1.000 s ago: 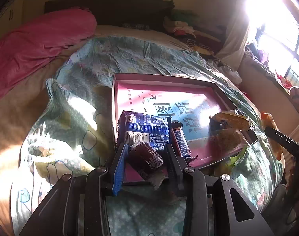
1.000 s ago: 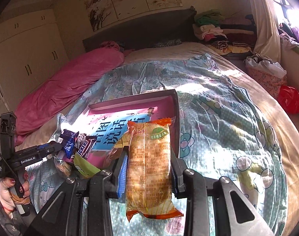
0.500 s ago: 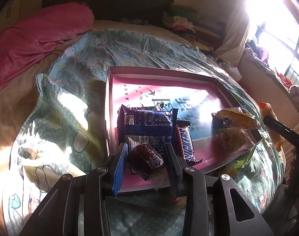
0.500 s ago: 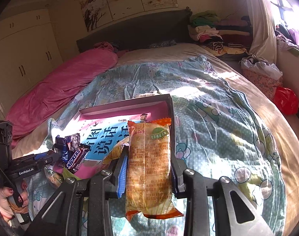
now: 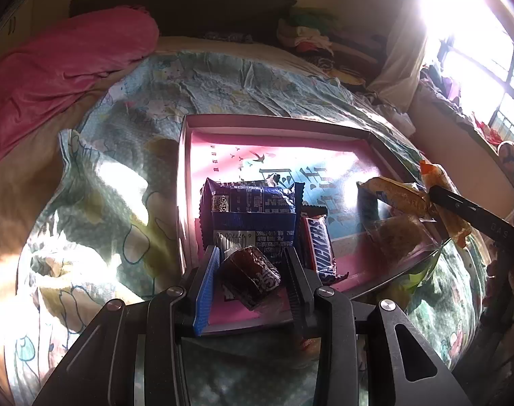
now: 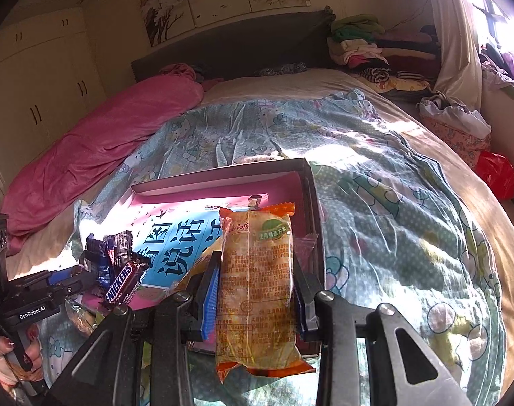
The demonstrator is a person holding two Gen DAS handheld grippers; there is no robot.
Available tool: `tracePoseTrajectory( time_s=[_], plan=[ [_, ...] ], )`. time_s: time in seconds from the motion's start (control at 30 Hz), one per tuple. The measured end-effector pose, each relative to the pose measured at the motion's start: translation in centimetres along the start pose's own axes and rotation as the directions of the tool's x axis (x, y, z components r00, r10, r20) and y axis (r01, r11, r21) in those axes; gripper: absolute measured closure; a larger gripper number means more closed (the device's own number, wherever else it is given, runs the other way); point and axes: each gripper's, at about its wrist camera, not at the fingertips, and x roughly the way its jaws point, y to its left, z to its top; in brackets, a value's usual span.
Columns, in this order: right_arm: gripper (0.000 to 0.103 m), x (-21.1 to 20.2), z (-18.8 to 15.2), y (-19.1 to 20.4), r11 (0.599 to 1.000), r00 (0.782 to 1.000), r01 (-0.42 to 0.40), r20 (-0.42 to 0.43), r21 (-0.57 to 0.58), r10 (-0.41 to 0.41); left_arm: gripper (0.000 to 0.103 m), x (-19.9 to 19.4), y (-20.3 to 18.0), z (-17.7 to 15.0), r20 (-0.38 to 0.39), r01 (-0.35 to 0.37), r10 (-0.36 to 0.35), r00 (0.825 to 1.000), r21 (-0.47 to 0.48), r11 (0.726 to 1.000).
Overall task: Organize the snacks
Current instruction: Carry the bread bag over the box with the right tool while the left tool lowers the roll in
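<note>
Both claws were clamped on snacks above the pink box (image 6: 311, 182) on the bed: the left claw (image 5: 250, 272) pinched a dark wrapped cake, the right claw (image 6: 257, 291) an orange bread packet, apparently poised to join the snacks already inside

pink blanket (image 6: 98, 149) on bed | folded clothes (image 6: 361, 44) by headboard | red bag (image 6: 497, 172) on floor

hidden: blue packet (image 5: 250, 216) lower edge, behind brown sweet (image 5: 250, 275)
</note>
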Motion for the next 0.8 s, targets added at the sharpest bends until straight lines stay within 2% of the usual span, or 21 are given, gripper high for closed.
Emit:
tracePoseTrajectory(
  time_s=[0.8],
  plan=[
    [0.067, 2.2, -1.2, 2.1, 0.998, 1.0, 0.005, -0.026, -0.069, -0.007, 0.064, -0.1, 0.0, -0.1, 0.0, -0.002, 0.002, 1.0, 0.003, 1.0]
  ],
)
